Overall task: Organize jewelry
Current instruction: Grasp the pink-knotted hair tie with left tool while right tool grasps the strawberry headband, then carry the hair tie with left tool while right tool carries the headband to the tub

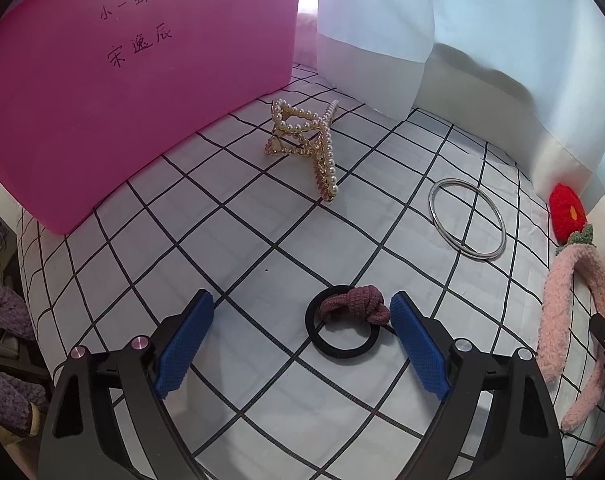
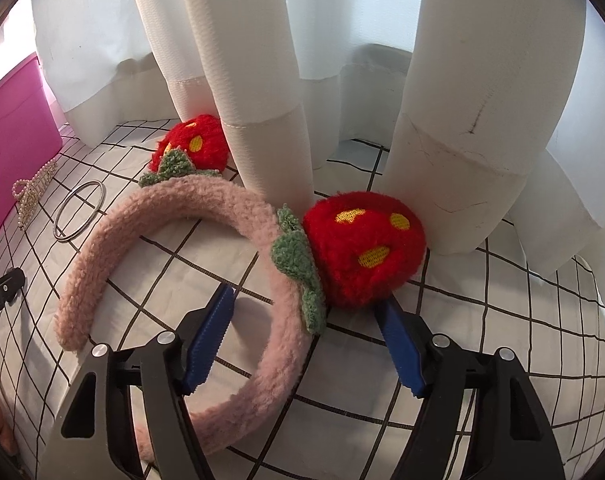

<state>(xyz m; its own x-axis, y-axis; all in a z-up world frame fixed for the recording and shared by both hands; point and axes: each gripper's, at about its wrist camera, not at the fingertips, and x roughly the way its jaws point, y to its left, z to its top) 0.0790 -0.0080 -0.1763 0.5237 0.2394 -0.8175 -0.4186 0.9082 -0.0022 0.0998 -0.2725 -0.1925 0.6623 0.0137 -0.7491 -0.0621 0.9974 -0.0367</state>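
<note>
My left gripper point(image 1: 302, 308) is open, low over the checked cloth, with a black hair tie with a mauve knot point(image 1: 348, 320) between its blue pads, nearer the right pad. A pearl hair claw point(image 1: 306, 140) lies farther ahead and a silver bangle point(image 1: 467, 219) to the right. My right gripper point(image 2: 307, 300) is open around the band of a fluffy pink headband point(image 2: 174, 216) with two red strawberry pom-poms point(image 2: 362, 244). The headband also shows at the right edge of the left wrist view point(image 1: 558, 320).
A pink box point(image 1: 122, 92) with handwritten characters stands at the back left. White curtains point(image 2: 262, 80) hang down onto the cloth behind the headband. The claw point(image 2: 34, 192) and bangle point(image 2: 79, 210) show at the left of the right wrist view. Purple fluffy fabric point(image 1: 2, 320) lies off the table's left edge.
</note>
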